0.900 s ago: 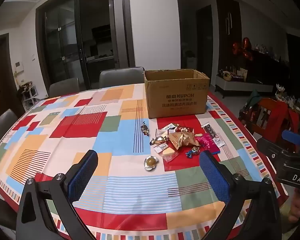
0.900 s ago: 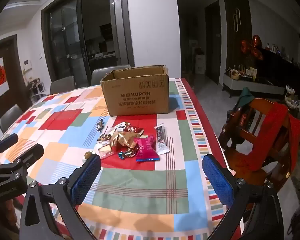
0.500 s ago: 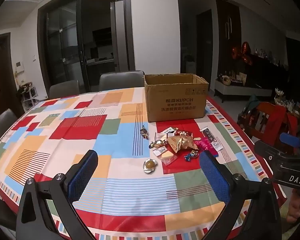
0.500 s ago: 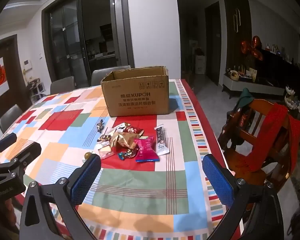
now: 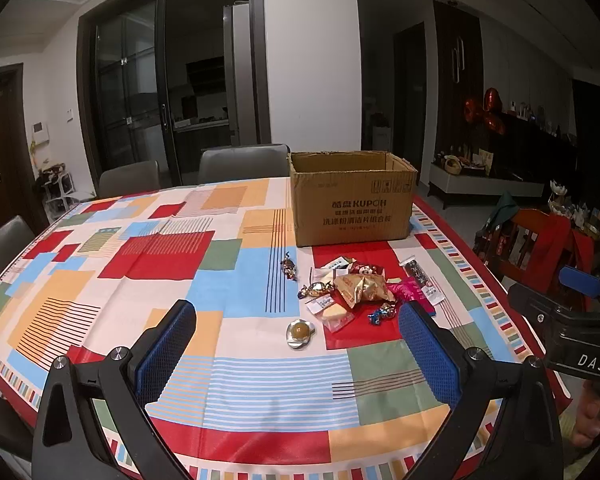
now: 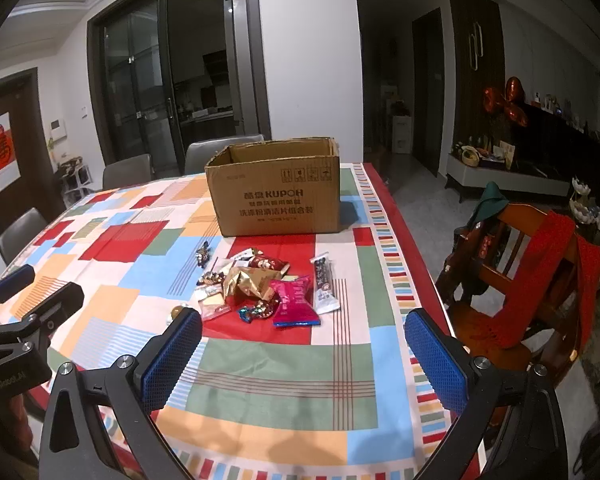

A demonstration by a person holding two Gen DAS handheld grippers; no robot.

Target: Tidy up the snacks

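Observation:
A heap of small snacks lies on the patchwork tablecloth in front of an open cardboard box. The heap holds a gold packet, a pink packet, a dark bar and wrapped candies. A round gold candy lies apart, nearer me. My left gripper is open and empty, above the table short of the heap. My right gripper is open and empty, also short of the heap; the box stands beyond it.
The table has grey chairs on its far and left sides. A wooden chair with red cloth stands close off the right edge. The right gripper's body shows at the right of the left wrist view.
Both views have shifted slightly; the box and snacks sit a little lower and closer in the left wrist view. Both grippers stay open and empty.

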